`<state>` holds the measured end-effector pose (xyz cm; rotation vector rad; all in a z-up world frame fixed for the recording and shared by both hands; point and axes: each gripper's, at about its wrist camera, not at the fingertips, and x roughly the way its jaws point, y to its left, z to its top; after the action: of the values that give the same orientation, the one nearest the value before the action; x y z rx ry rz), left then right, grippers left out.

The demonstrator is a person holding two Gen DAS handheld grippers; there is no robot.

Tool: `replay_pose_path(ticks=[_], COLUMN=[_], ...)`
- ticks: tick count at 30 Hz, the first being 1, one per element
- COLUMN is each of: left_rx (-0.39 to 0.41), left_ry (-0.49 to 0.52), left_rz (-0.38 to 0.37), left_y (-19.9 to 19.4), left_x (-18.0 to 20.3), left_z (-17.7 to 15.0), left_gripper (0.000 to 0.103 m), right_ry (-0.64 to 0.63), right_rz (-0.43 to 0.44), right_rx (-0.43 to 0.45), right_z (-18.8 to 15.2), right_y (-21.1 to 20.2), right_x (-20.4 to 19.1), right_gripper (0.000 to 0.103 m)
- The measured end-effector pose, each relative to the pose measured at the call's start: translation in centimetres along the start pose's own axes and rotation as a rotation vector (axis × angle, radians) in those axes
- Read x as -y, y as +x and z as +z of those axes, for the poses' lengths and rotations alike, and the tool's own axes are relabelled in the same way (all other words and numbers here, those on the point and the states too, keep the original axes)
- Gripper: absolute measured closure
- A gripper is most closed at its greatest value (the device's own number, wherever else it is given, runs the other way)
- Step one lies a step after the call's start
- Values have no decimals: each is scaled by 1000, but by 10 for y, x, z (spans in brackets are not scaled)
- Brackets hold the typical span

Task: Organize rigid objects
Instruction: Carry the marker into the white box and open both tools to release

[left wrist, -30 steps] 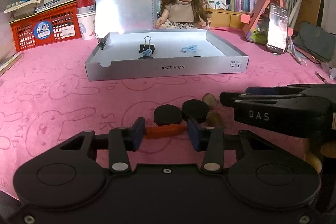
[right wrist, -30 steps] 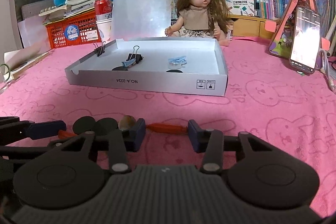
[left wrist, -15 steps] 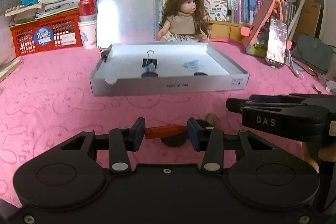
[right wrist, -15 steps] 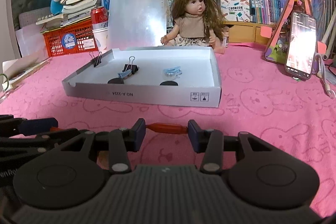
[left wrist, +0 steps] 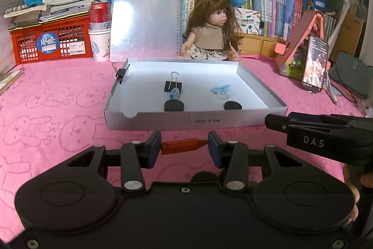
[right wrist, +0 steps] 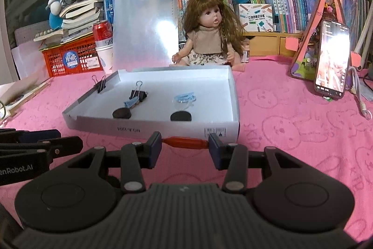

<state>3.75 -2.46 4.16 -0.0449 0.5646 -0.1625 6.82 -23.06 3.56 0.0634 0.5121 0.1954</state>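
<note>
My left gripper [left wrist: 184,147] is shut on an orange-red stick [left wrist: 183,146] held crosswise between its blue pads, above the pink cloth just before the white box [left wrist: 195,123]. My right gripper [right wrist: 185,144] is shut on a similar red stick [right wrist: 186,142], near the box's front right corner [right wrist: 223,130]. In the box lie a black binder clip [left wrist: 173,85], two blue clips [left wrist: 220,89] and two black discs [left wrist: 174,106]. Another binder clip [left wrist: 121,72] grips the box's left wall. The right gripper shows at the right of the left wrist view [left wrist: 326,134].
A doll [left wrist: 213,32] sits behind the box beside a standing clipboard [left wrist: 144,13]. A red crate [left wrist: 51,39], a can on a cup [left wrist: 100,22] and books stand at back left. A phone [left wrist: 314,67] leans on a stand at right.
Both grippers have risen and moved toward the box, each carrying its stick. The loose black discs and brown pieces on the cloth have dropped out of sight below the grippers.
</note>
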Motion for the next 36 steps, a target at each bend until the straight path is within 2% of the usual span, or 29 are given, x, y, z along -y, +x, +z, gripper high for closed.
replay_pose_path(ticks=[11,16,22,27,29,36], left_rx=[16,-19,-50,-124,-149,-201], left_ry=[-29,-65,-74,-130,-146,-163], left_rz=[-35,-65,-76,-118,-114,-126], left_y=[30,54,97,146,165,220], left_x=[-15,-23,-27,-33,-34,-38], left_z=[38,59,91,123,132,149], left_gripper=[61,61,61,61,61,61], right_ry=[2,17,39,91,104,118], right_rz=[10,19,35,82,96,74], right_rx=[-4,-23,-75,-136,-156,-197], right_z=[26,39,68,93,99,98], right_y=[24,44,82,119,132,165], right_x=[4,8,12,19,21,25], right_gripper=[54,54,54,54,54,54])
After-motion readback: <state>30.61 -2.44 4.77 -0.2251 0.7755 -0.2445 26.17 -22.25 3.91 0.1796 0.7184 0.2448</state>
